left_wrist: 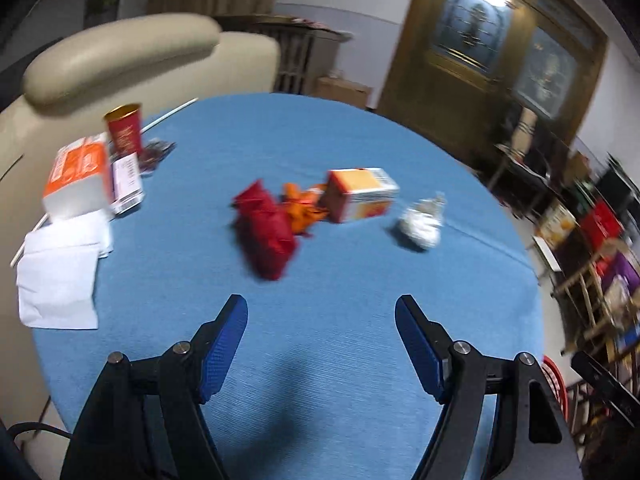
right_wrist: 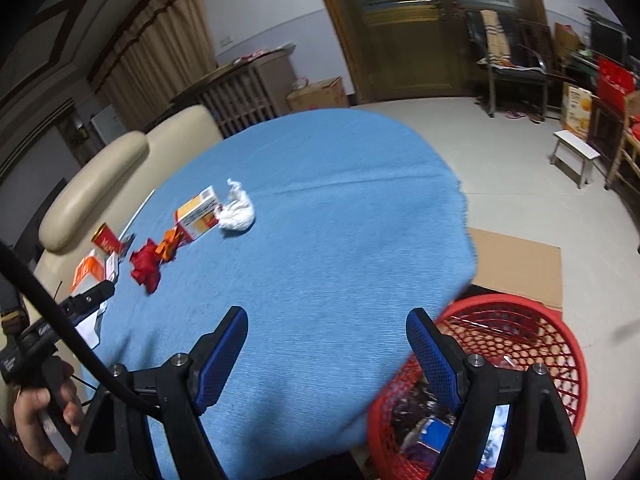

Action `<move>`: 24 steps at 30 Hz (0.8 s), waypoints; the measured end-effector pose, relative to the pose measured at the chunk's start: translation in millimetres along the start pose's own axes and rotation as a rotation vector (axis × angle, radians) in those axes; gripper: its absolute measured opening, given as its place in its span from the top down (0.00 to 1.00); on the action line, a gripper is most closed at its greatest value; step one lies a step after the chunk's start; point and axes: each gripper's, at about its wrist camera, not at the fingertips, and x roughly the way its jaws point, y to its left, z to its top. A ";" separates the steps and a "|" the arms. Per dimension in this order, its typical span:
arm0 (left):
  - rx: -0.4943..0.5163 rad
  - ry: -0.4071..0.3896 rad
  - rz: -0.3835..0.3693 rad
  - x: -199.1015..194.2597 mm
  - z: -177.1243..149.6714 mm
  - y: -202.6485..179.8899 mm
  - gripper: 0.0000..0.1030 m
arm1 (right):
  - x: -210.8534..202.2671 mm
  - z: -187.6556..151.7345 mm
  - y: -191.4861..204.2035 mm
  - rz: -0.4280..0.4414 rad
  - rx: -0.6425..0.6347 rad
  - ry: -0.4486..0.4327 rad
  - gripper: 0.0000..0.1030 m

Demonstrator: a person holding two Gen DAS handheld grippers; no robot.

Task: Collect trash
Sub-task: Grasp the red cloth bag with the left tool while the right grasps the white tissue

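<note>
A round table under a blue cloth (right_wrist: 340, 208) carries the trash near its middle: a crumpled red wrapper (left_wrist: 266, 226), an orange-and-white carton (left_wrist: 360, 194) lying on its side, an orange scrap (left_wrist: 302, 210) between those two, and a white crumpled wad (left_wrist: 420, 222) just beside the carton; their print is too blurred to read. A red mesh basket (right_wrist: 532, 320) with trash inside stands on the floor at the table's near edge. The left gripper (left_wrist: 320, 336) and right gripper (right_wrist: 326, 344) both hover released, jaws apart and grasping nothing.

A home living room: cream sofa (left_wrist: 120, 60), curtains (right_wrist: 160, 36), ornate wooden glazed door (right_wrist: 404, 20), radiator cover (right_wrist: 248, 84).
</note>
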 end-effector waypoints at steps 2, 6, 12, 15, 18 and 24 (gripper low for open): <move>-0.020 0.003 0.017 6.6 3.0 9.6 0.25 | 6.1 1.6 8.9 0.012 -0.018 0.008 0.18; -0.021 0.021 0.048 27.9 14.6 18.4 0.25 | 18.4 1.8 22.1 0.024 -0.047 0.036 0.18; -0.093 0.026 0.059 61.9 46.7 25.5 0.25 | 34.5 3.9 33.2 0.027 -0.066 0.064 0.18; -0.094 0.048 0.095 83.2 53.1 27.3 0.26 | 43.2 11.0 38.1 0.023 -0.081 0.068 0.18; -0.108 0.069 0.085 96.8 50.4 34.0 0.33 | 54.8 25.4 43.4 0.021 -0.098 0.051 0.18; -0.082 0.093 0.064 105.4 47.0 42.5 0.80 | 107.1 64.4 65.6 0.043 -0.129 0.056 0.18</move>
